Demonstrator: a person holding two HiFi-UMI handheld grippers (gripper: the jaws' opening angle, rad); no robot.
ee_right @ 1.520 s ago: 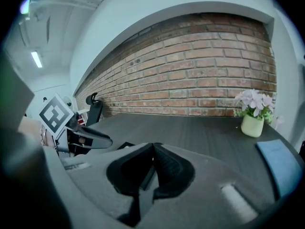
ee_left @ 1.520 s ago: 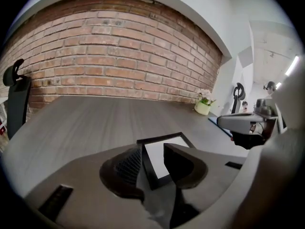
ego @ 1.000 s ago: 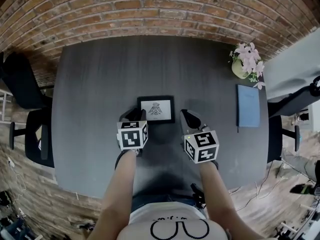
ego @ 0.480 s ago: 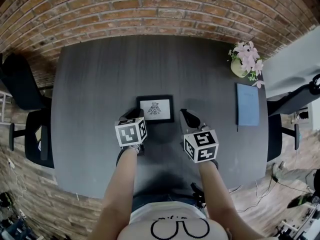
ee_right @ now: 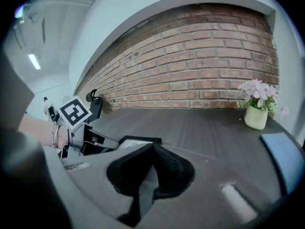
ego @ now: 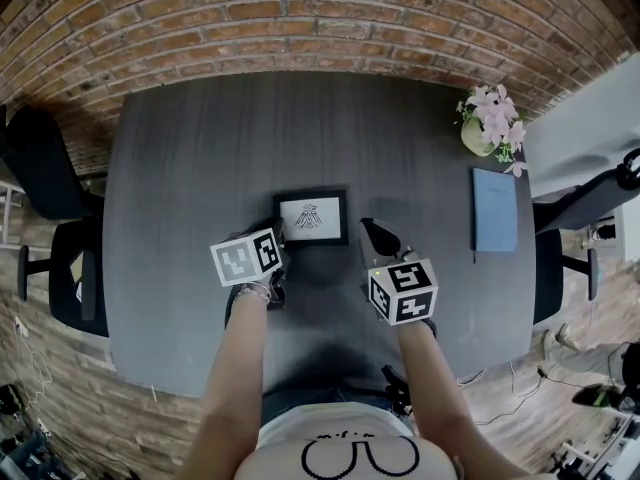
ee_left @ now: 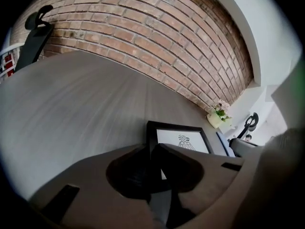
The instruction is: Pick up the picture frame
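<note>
In the head view, the left gripper (ego: pixel 270 232) covers the near left corner of the picture frame (ego: pixel 311 217), and its marker cube (ego: pixel 245 258) hides most of its jaws. In the left gripper view, the closing jaws stand around that corner and hide the frame's near edge. Dark pads and dark rail merge there, so it cannot be told whether they touch. The drawing in the frame is too small to make out. The office chair (ego: pixel 40 163) is cut off by the left edge, and the person's shirt (ego: pixel 350 450) by the bottom edge. In the right gripper view, the blue notebook (ee_right: pixel 284 159) runs into the dark rim at the lower right.
</note>
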